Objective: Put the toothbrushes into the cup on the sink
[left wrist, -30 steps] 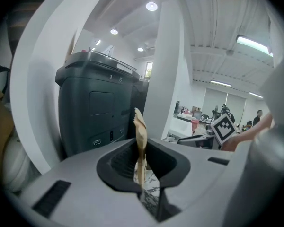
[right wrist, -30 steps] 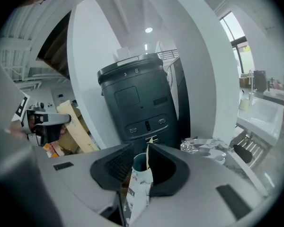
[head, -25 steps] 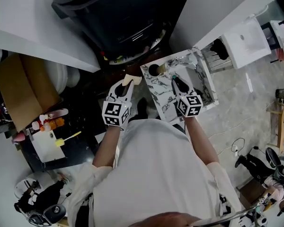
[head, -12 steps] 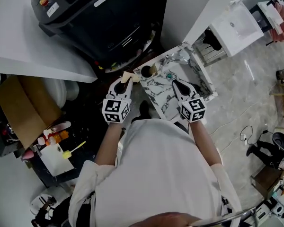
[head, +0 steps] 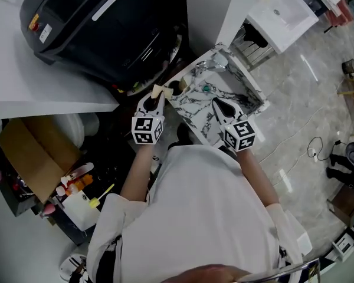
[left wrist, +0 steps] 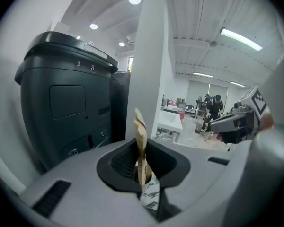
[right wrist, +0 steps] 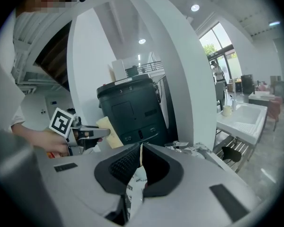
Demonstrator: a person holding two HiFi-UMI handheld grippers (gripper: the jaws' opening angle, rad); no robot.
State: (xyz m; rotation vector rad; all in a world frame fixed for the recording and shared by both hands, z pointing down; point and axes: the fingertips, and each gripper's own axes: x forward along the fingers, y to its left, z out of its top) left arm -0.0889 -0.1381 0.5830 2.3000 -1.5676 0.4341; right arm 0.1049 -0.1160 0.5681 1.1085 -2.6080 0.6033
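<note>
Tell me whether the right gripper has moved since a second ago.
Yes. The right gripper was at the green drain; it has drawn back from it toward the person. Its jaws are shut.

The left gripper (left wrist: 142,167) has a smooth, matt grey plastic shell with black ribbed pads (left wrist: 121,161), and the packet (left wrist: 139,136) between them looks like dull tan kraft paper. The sink top (head: 193,109) is white marble-patterned stone with grey veins and a soft sheen, its tap (head: 207,66) is bright chromed metal, and the big dark machine (head: 94,28) behind is smooth, semi-gloss plastic. The person's white shirt (head: 194,217) is matt cloth, the box (head: 29,152) is plain brown cardboard, and the floor (head: 307,105) is polished pale stone.
</note>
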